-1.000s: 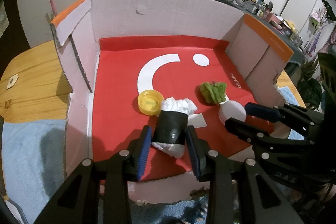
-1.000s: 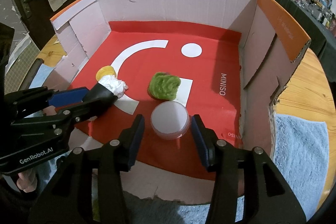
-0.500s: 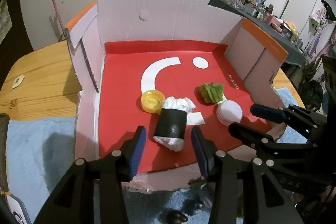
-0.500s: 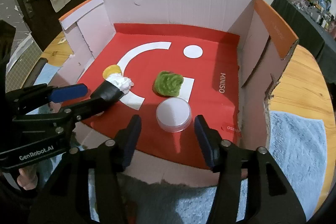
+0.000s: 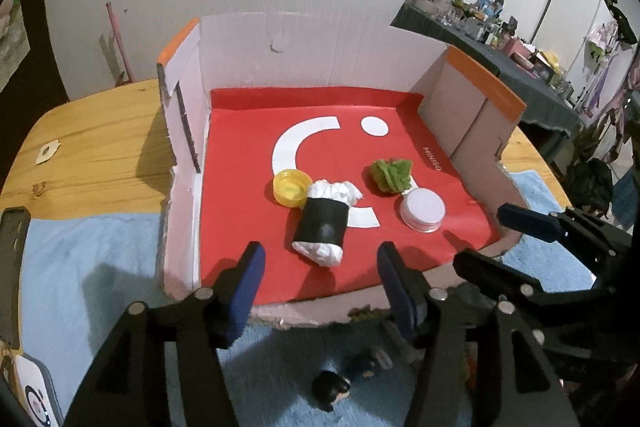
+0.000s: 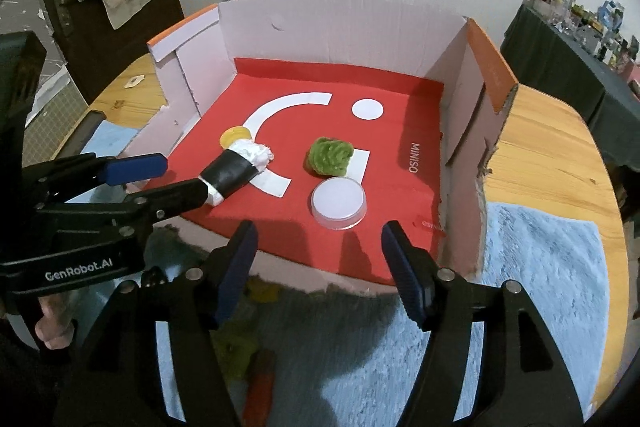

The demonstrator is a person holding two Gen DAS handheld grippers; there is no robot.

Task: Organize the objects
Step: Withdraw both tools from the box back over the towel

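Note:
An open cardboard box (image 5: 240,39) with a red liner holds a black roll (image 5: 323,223) stuffed with white paper, a yellow cap (image 5: 291,187), a green fuzzy clump (image 5: 391,175) and a white round lid (image 5: 423,206). My left gripper (image 5: 319,251) hovers at the box's near edge. Its jaws are opening, and the roll (image 6: 230,175) lies free just ahead of them. My right gripper (image 6: 319,230) is also at the near edge with its jaws opening, and the white lid (image 6: 338,202) lies loose just beyond its fingertips. Each gripper shows in the other's view, the right gripper (image 5: 494,239) and the left gripper (image 6: 160,179).
The box stands on a wooden table (image 5: 100,147) partly covered by a blue towel (image 6: 540,287). A small dark-haired figurine (image 5: 332,385) lies on the towel under my left gripper. Yellow-green and red items (image 6: 244,351) lie on the towel below my right gripper. A dark flat device (image 5: 14,267) rests at the far left.
Both grippers have opened wider and drawn back and up from the box. The roll and the white lid stay on the red liner, no longer between the fingers.

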